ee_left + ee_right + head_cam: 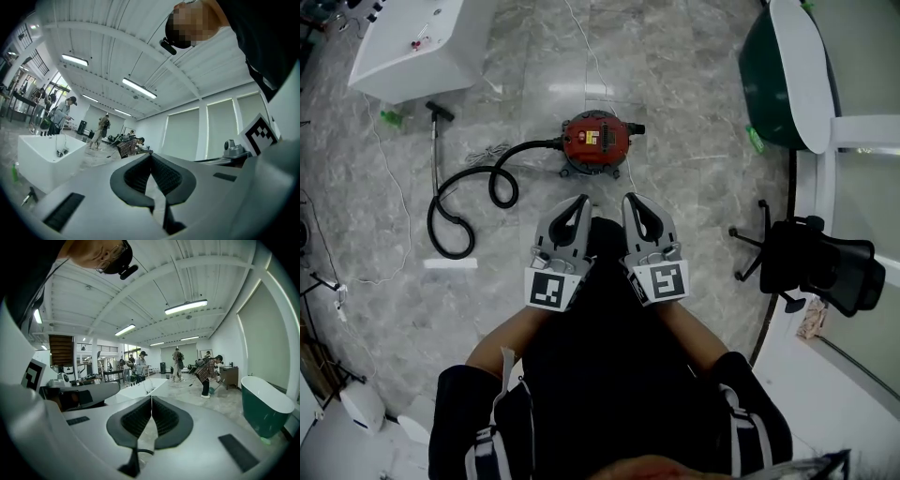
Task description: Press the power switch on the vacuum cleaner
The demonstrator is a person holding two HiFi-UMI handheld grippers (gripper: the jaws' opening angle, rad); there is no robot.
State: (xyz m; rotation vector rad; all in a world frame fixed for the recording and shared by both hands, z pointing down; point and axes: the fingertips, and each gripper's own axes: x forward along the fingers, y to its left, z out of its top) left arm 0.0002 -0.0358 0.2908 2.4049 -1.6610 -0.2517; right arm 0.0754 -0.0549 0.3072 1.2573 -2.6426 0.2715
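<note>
— Where is the vacuum cleaner found?
— The vacuum cleaner, red on a dark base, is seen on the floor in the upper middle of the head view. It is just above the left gripper and the right gripper, and touched by neither. A black hose is looped out to its left and ends in a wand toward the upper left.

— Can any writing be read?
— A yellow and white label is carried on the red top, but its print is too small to be read, and the power switch cannot be picked out. Only black-and-white square markers are shown on the left cube and the right cube.

— How are the tools held?
— In each gripper view the jaws are pressed together at the tips, with nothing between them.

— And the surroundings?
— A glossy grey marble-patterned floor is laid throughout. A white tub is placed at the upper left, a dark green tub at the upper right and a black office chair at the right edge. A white ribbed ceiling with strip lights is shown in the gripper views, and several people are seen far off.
</note>
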